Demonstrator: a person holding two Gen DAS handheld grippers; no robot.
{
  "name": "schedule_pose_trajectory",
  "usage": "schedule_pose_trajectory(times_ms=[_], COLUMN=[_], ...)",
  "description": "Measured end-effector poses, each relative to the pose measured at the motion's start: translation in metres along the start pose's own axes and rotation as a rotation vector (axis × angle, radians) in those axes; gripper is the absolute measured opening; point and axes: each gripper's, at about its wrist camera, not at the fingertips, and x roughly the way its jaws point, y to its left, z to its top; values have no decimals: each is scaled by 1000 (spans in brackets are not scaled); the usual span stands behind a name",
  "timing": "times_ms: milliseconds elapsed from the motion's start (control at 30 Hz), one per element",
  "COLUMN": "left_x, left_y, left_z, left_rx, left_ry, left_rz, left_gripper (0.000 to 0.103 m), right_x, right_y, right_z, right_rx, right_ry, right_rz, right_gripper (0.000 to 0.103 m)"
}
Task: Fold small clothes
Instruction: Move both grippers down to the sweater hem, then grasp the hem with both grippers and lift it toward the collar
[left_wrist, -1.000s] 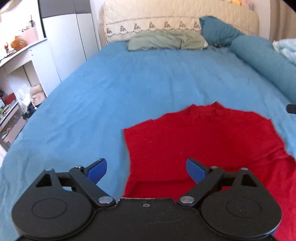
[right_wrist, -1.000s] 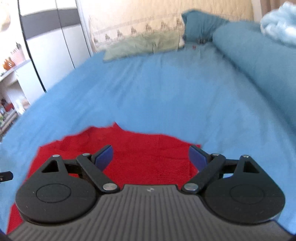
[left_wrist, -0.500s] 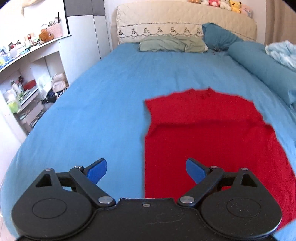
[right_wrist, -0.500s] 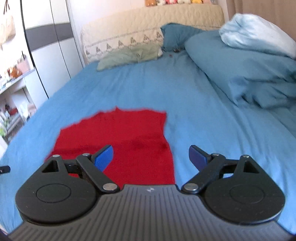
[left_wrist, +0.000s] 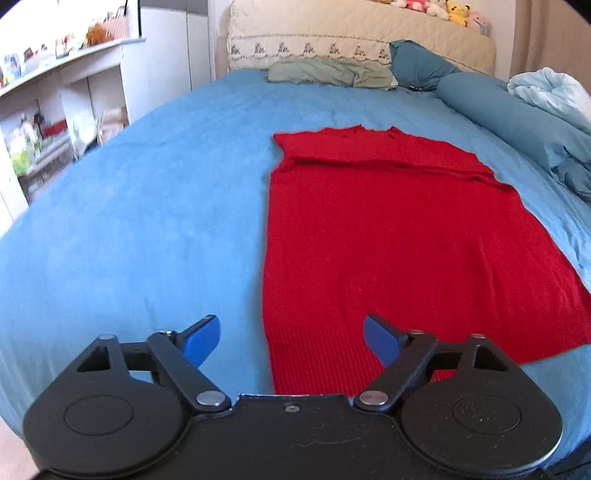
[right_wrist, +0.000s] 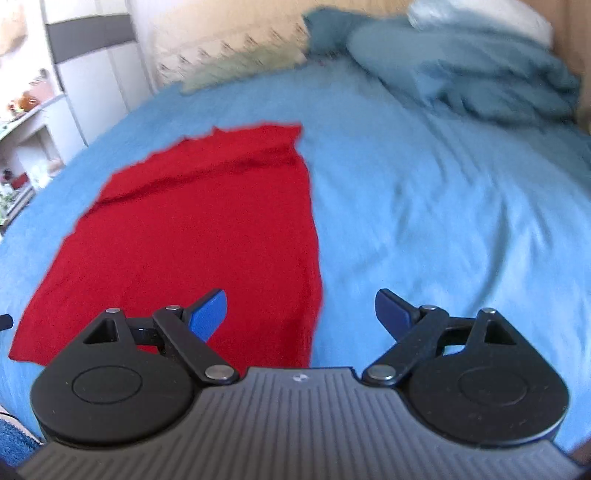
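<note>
**Red top flat on the bed**

A blue bed fills the room, headboard at the far end, shelves off its left side. The red top lies mid-bed, long axis toward the headboard, neck nearest it. The left gripper has just narrowed a little with nothing between its jaws; the right gripper gapes wide, empty.

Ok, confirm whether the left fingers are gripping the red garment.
No: the left fingers stand apart, empty, above the flat red garment.

Bright daylight; right view blurred, perhaps motion.
</note>
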Motion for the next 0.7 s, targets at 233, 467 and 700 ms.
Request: schedule_pose_trajectory(times_ms=[233,467,700], left_x=[6,12,19], left_y=[10,3,1], left_z=[-18,-28,-33], left_rx=[-140,-153,-112], left_ry=[13,5,3], left_rz=[7,19,30], left_gripper=[63,60,50], right_x=[-1,18,36], right_y=[-6,3,12], right_z=[-30,-42,-56], right_rx=[85,82,36], right_ry=[15,35,63], right_rz=[-1,-18,-68], right_gripper=[98,83,75])
